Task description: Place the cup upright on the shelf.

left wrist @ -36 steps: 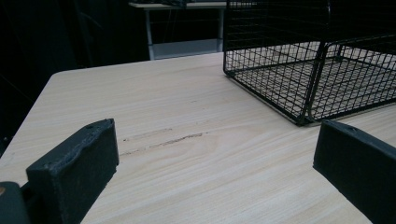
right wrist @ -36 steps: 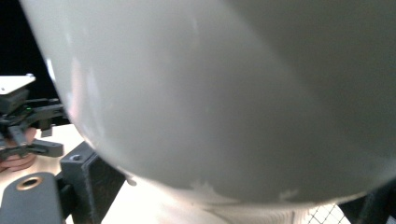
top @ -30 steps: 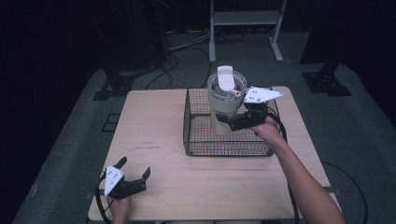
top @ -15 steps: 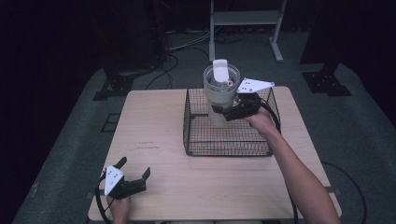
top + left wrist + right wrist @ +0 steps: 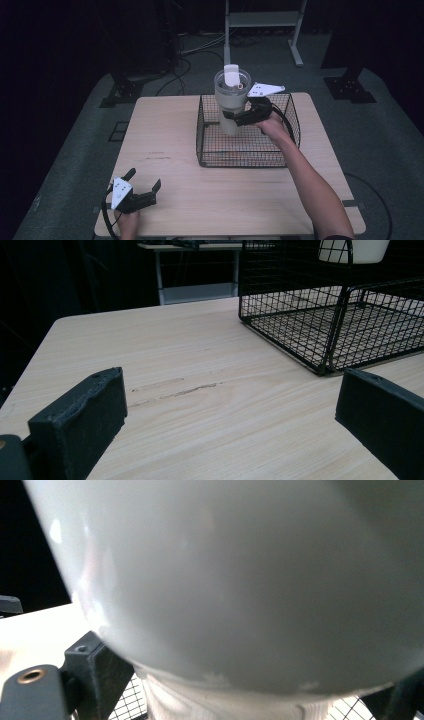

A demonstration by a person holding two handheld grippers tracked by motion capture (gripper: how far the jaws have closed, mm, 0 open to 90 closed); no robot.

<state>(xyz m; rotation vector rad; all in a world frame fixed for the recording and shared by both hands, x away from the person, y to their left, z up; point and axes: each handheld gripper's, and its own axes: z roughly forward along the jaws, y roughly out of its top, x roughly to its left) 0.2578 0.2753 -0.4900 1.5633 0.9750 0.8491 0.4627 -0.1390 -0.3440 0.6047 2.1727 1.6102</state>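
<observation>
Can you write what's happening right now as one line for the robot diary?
right gripper: shut on tumbler, held above wire basket | left gripper: open, resting on table

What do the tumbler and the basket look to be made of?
Tumbler: likely plastic or coated metal, smooth pale body with soft highlights, clear-looking lid. Basket: black coated metal wire in an open grid. Table: light wood-grain top, perhaps laminate.
</observation>
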